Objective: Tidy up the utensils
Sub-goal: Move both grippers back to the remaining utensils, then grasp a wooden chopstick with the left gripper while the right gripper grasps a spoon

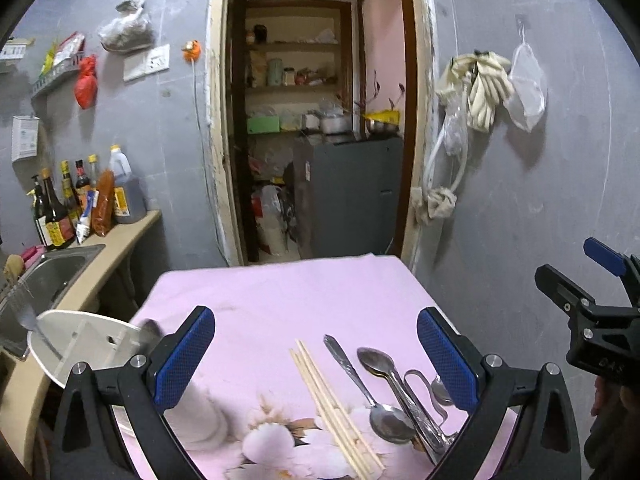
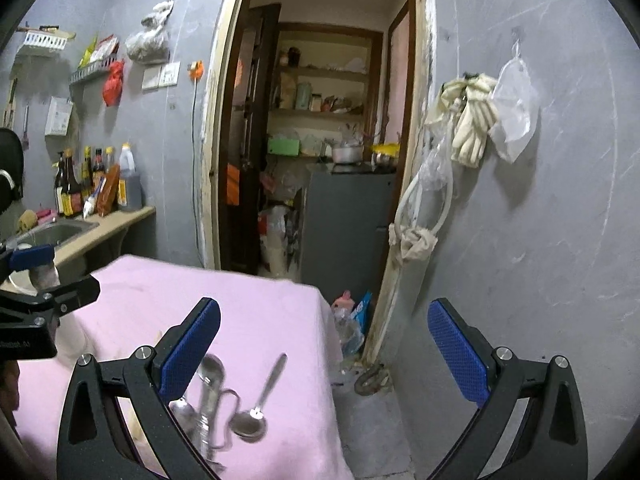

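Several wooden chopsticks [image 1: 336, 404], two metal spoons [image 1: 386, 420] and a metal peeler-like tool [image 1: 424, 396] lie together on the pink floral cloth [image 1: 280, 300] in the left wrist view. My left gripper [image 1: 316, 360] hovers open above them, holding nothing. A white round holder [image 1: 88, 344] sits tilted at the cloth's left edge, beside the left finger. In the right wrist view a spoon [image 2: 256, 416] and blurred metal utensils [image 2: 208, 396] lie by the cloth's right edge. My right gripper [image 2: 324, 348] is open and empty, with its right finger out over the floor.
A steel sink [image 1: 48, 276] and a counter with sauce bottles [image 1: 80, 200] stand left of the table. Behind the table an open doorway [image 1: 316, 120] leads to shelves and a grey cabinet. The grey wall [image 2: 540, 200] with hanging gloves and bags is at right.
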Tool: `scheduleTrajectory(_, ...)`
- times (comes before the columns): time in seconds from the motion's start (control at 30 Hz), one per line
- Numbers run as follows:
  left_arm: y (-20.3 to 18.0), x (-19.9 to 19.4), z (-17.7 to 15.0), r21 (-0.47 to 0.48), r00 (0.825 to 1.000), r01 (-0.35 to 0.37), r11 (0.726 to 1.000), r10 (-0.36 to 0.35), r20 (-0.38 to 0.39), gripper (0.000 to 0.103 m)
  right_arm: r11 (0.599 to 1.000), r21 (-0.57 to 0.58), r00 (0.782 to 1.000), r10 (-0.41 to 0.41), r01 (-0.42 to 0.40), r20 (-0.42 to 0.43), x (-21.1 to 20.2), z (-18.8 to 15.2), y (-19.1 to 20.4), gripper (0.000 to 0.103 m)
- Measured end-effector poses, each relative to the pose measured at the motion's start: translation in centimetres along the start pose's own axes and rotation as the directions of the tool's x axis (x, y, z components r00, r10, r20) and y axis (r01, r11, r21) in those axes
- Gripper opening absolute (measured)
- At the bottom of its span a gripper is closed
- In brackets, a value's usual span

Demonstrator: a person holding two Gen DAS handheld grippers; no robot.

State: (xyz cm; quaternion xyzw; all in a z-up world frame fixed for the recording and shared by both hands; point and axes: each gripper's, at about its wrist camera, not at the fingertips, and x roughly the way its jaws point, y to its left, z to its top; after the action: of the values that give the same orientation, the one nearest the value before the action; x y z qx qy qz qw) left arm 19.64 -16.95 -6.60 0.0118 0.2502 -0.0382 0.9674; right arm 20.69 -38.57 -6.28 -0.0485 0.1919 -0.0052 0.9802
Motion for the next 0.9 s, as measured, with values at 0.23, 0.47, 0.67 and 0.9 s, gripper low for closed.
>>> scheduleTrajectory(0.23,-1.6,4.0,-1.3,-0.017,0.995,-0.036,0.999,0.034,-0.095,0.102,0.999,-0.002,0.996,0.048,-0.048,-0.076,4.0,-2.8,-1.9,0.102)
scheduleTrajectory(0.47,-2.1,8.3,-2.7,-0.03,0.975,-0.089,0.996,0.08,-0.209,0.077,0.994,0.05,0.979,0.108,-0.101,-0.173,8.3,-5.4,-2.2,0.102)
scheduleTrajectory(0.67,-1.9,11.3,-4.2,-0.063,0.951,-0.041,0.997,0.019,-0.309,0.05,0.983,0.077,0.958,0.179,-0.165,-0.224,11.3,-7.1,-1.2,0.093)
scheduleTrajectory(0.9,-1.7,13.5,-6.1,-0.094,0.914,-0.023,0.995,-0.017,-0.405,0.037,0.971,0.101,0.91,0.24,-0.218,-0.339,15.4,-9.0,1.2,0.08)
